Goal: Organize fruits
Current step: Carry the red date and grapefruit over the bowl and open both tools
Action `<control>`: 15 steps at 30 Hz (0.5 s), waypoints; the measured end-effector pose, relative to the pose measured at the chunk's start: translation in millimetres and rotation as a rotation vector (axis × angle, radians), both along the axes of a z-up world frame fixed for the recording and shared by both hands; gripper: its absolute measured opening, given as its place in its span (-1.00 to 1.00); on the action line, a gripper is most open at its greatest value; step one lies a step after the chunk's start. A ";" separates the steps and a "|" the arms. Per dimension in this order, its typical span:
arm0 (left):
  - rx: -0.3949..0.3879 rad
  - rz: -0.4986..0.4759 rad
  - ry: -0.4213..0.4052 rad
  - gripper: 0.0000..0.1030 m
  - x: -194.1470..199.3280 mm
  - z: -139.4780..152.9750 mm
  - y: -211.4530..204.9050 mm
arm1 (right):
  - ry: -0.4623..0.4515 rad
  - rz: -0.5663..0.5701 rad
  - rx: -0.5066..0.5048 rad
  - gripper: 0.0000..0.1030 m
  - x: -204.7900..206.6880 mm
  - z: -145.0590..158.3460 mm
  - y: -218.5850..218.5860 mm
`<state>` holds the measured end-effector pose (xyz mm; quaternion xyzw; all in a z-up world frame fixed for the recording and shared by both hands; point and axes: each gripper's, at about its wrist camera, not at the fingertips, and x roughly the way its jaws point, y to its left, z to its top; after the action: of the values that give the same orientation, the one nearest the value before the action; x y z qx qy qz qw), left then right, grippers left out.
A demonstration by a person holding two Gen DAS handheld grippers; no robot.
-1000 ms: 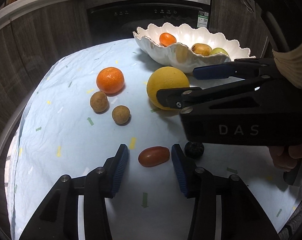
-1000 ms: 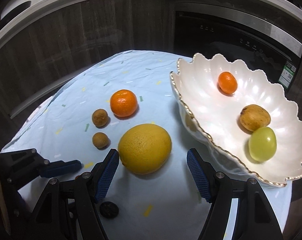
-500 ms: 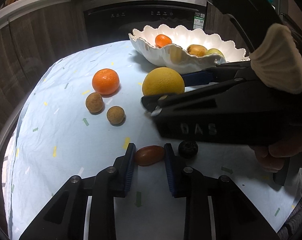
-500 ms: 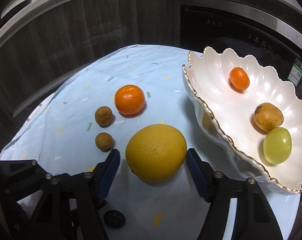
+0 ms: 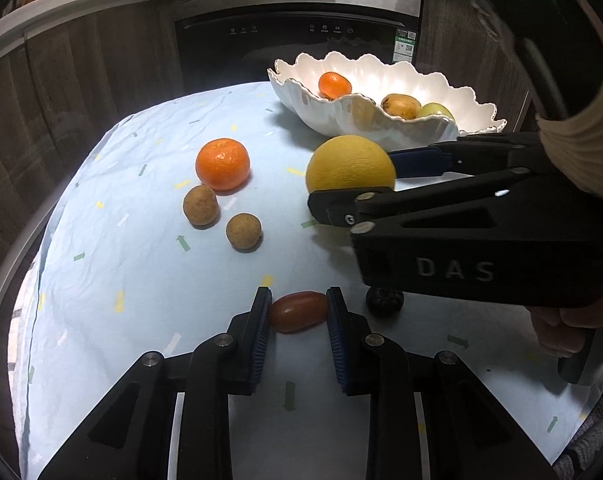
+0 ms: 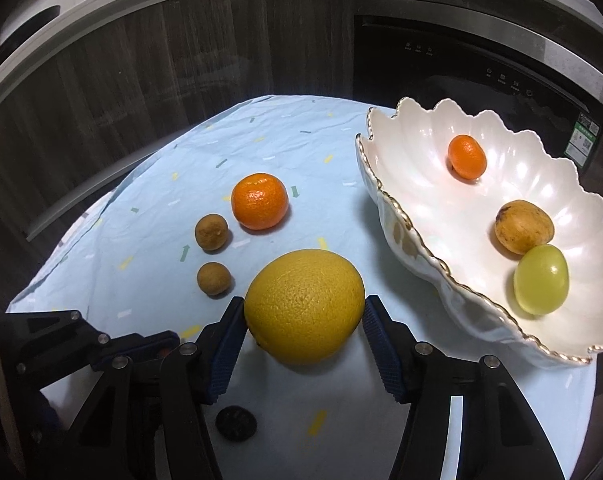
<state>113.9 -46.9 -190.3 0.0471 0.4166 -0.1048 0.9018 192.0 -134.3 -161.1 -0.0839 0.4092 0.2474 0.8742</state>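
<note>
Since a second ago the left gripper (image 5: 299,312) has closed its fingers on the small red fruit (image 5: 298,311) lying on the surface (image 5: 101,300), and the right gripper (image 6: 303,322), marked "DAS", has narrowed onto the big yellow citrus (image 6: 304,306), pads touching. Three fruits sit in the scalloped white bowl (image 6: 421,184); a mandarin (image 6: 260,201), two brown longans (image 6: 211,232) and a dark fruit (image 6: 236,423) lie loose.

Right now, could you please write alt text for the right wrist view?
The right gripper brackets a large yellow citrus on a pale blue cloth. A scalloped white bowl at right holds three fruits; an orange and two small brown fruits lie left.
</note>
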 end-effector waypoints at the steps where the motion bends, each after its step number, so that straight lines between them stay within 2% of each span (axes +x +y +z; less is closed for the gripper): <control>1: 0.001 0.000 -0.004 -0.46 -0.5 1.2 -0.2 | -0.002 -0.004 0.003 0.15 -1.7 2.3 -1.0; 15: -0.014 0.000 -0.064 -0.46 -15.3 28.5 2.0 | -0.056 -0.055 0.019 0.15 -32.0 35.2 -10.9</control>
<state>98.7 -44.9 -161.8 0.0439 0.3869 -0.1064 0.9149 160.0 -145.2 -125.9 -0.0710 0.3844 0.2247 0.8926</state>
